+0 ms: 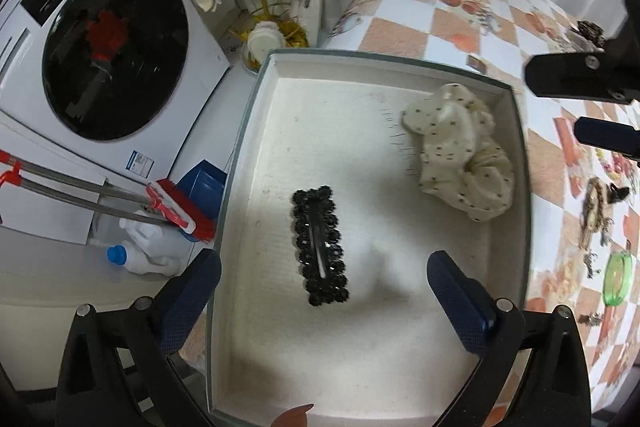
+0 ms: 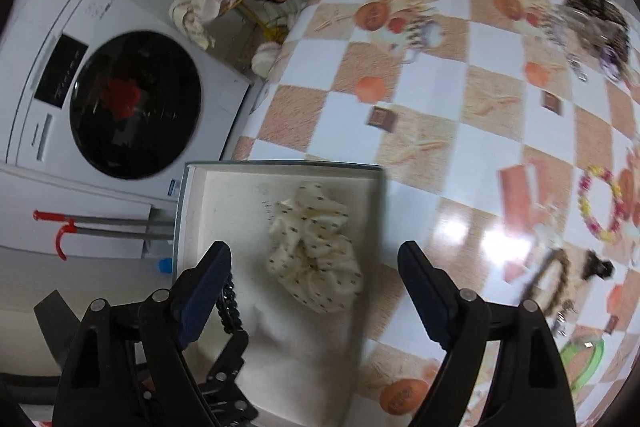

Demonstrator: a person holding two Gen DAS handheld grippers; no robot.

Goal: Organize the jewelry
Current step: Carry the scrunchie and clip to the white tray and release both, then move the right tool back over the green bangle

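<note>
Both claws are spread wide with nothing between the pads: the left gripper (image 1: 324, 275) hangs over the white tray (image 1: 520, 163) and the right gripper (image 2: 316, 267) sits a bit further along it. Biggest thing around is the table (image 2: 440, 99) with its orange-and-white checkered cloth, and the tray sits at its edge, just beside the washing machine (image 1: 116, 55). Inside the tray there's a cream scrunchie (image 1: 460, 151) with little dark dots, all bunched up near the far right corner, and a black beaded hair clip (image 1: 320, 247), long and rectangular, lying flat mid-tray, well apart from the scrunchie. Left wrist view shows the whole clip; the right wrist view only catches a sliver of it behind a finger. Right view does show more loose stuff on the cloth though: a pink-and-yellow beaded bracelet (image 2: 600, 203), a small dark claw clip (image 2: 598, 265) and a brown pile (image 2: 596, 15), too blurry to tell what's in it.
</note>
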